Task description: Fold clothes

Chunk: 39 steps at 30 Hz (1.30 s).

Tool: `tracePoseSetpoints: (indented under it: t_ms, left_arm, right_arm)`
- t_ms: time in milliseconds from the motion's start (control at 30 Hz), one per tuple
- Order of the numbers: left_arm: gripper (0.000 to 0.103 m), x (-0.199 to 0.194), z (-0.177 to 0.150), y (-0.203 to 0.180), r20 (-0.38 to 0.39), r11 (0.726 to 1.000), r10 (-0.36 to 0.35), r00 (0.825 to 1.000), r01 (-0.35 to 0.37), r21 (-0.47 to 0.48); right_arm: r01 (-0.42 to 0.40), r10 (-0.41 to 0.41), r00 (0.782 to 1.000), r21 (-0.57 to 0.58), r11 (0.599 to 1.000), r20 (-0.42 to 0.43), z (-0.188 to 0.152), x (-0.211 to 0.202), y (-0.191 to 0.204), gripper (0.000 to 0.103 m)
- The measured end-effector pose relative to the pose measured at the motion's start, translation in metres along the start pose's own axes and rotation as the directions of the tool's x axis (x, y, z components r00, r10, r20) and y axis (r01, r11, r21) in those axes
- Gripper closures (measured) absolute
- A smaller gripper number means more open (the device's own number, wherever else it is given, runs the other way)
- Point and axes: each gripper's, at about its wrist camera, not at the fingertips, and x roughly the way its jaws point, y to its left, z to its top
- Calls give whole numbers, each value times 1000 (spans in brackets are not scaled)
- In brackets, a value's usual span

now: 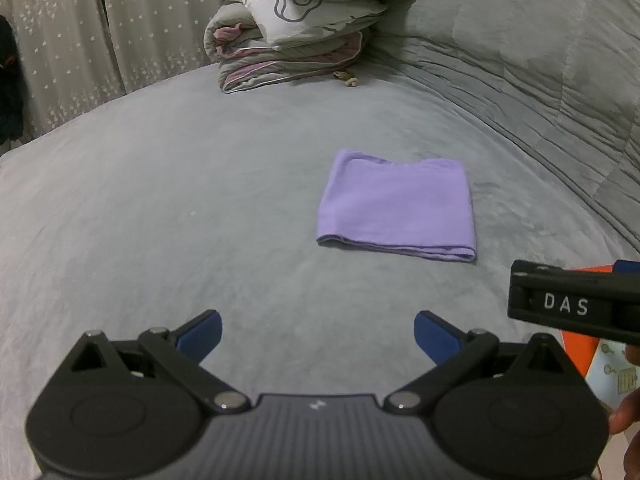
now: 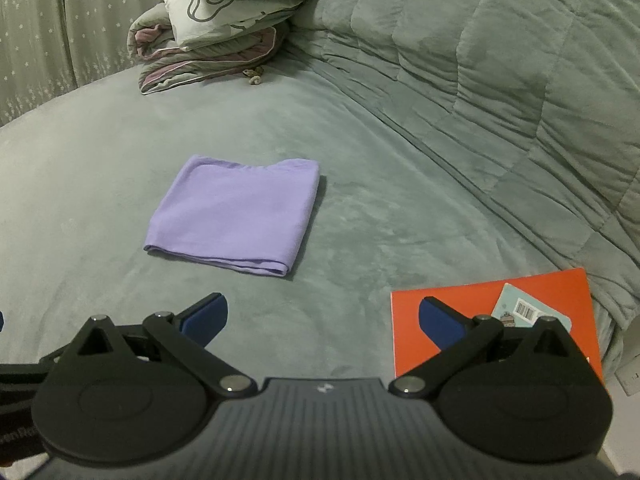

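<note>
Right now your left gripper [image 1: 318, 334] is spread wide with nothing between its blue fingertips [image 1: 202, 334], hovering over bare grey-green bedspread [image 1: 160, 208]. Your right gripper [image 2: 322, 320] is just as wide and just as empty; its right fingertip [image 2: 440, 322] sits in front of an orange book [image 2: 480, 296] that lies flat near the bed's edge, with a pale card [image 2: 524, 310] lying on the cover.

Ahead of both grippers, apart from them, the purple garment [image 1: 396, 212] lies folded into a neat rectangle on the bedspread, its rounded fold toward you and its looser edges toward the far side. In the left view it sits right of centre; in the right view it sits left of centre [image 2: 236, 216].

Further back, a stack of folded bedding [image 1: 292, 36] rests on the bed, grey and mauve quilts with a white patterned pillow between them. A small knotted cord [image 1: 348, 78] lies at its foot. A quilted grey cover [image 2: 500, 60] rises along the right side, and a star-patterned curtain [image 1: 72, 32] hangs behind on the left.
</note>
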Motion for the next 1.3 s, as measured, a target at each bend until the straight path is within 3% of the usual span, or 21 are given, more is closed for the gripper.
tracePoseSetpoints:
  t_ms: [1300]
  left_arm:
    - [1, -2, -2, 5, -4, 1000, -9, 1000, 9, -22]
  right_arm:
    - [10, -10, 1000, -26, 1000, -12, -2, -1, 5, 0]
